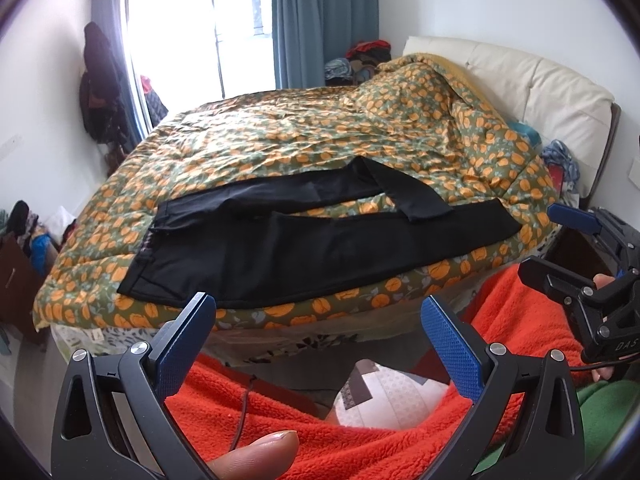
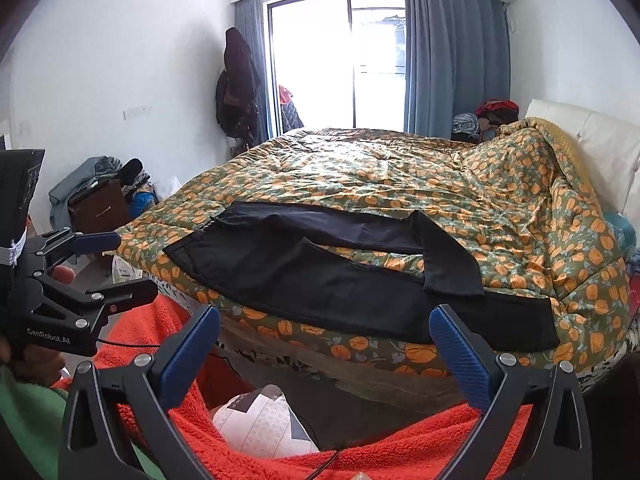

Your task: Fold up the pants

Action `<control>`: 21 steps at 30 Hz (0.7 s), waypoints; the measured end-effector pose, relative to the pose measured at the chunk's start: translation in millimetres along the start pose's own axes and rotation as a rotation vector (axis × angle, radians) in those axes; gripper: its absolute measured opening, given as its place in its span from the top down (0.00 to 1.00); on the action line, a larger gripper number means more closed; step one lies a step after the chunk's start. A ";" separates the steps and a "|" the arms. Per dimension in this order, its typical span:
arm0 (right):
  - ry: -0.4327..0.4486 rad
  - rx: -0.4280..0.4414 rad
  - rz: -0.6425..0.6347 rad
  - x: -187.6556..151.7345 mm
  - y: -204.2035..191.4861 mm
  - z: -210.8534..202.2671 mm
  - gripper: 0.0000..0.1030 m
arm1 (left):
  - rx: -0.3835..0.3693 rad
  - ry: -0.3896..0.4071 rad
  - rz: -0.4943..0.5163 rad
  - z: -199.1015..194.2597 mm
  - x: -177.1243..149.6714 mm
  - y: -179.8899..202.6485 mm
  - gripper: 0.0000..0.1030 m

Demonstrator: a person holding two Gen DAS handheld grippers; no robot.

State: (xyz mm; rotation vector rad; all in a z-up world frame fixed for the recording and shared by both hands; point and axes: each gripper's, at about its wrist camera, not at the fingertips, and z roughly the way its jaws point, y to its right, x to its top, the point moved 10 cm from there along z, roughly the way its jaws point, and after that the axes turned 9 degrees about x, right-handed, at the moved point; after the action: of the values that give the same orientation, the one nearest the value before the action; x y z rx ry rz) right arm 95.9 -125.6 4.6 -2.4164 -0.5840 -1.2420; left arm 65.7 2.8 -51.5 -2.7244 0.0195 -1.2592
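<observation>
I have both grippers held back from the bed, short of its near edge. My left gripper (image 1: pixel 318 312) has its jaws spread wide with nothing between them, and my right gripper (image 2: pixel 324 326) is the same, wide apart and empty. Each one shows up at the side of the other's view, also spread.

The pants (image 1: pixel 304 240) lie on the quilt (image 1: pixel 304 132), a green one printed with orange fruit, close to the near edge of the bed. They are black and mostly flat, with the waist toward my left and the legs running to my right. The near leg lies straight along the bed edge. The far leg runs beside it, with a strip of quilt showing between them, and its lower end is bent back so the cuff lies across the near leg.

Below the grippers I see an orange fleece blanket (image 1: pixel 360 436) and a white patterned cushion (image 1: pixel 384 396)
</observation>
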 end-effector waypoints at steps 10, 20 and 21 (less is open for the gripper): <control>-0.018 0.001 -0.007 -6.3 -0.3 2.6 0.00 | -0.002 -0.003 0.006 0.6 -1.9 1.9 0.00; -0.046 -0.042 0.032 -14.2 14.0 7.0 0.00 | 0.004 -0.038 0.003 8.0 -5.9 2.6 0.00; -0.050 -0.044 0.029 -15.6 14.0 7.1 0.00 | 0.001 -0.042 0.004 8.7 -6.4 3.5 0.00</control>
State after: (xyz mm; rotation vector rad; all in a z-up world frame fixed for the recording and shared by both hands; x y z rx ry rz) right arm 99.6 -137.0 -14.0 -2.4896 -0.5398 -1.1972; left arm 68.3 0.8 -62.4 -2.7478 0.0191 -1.1997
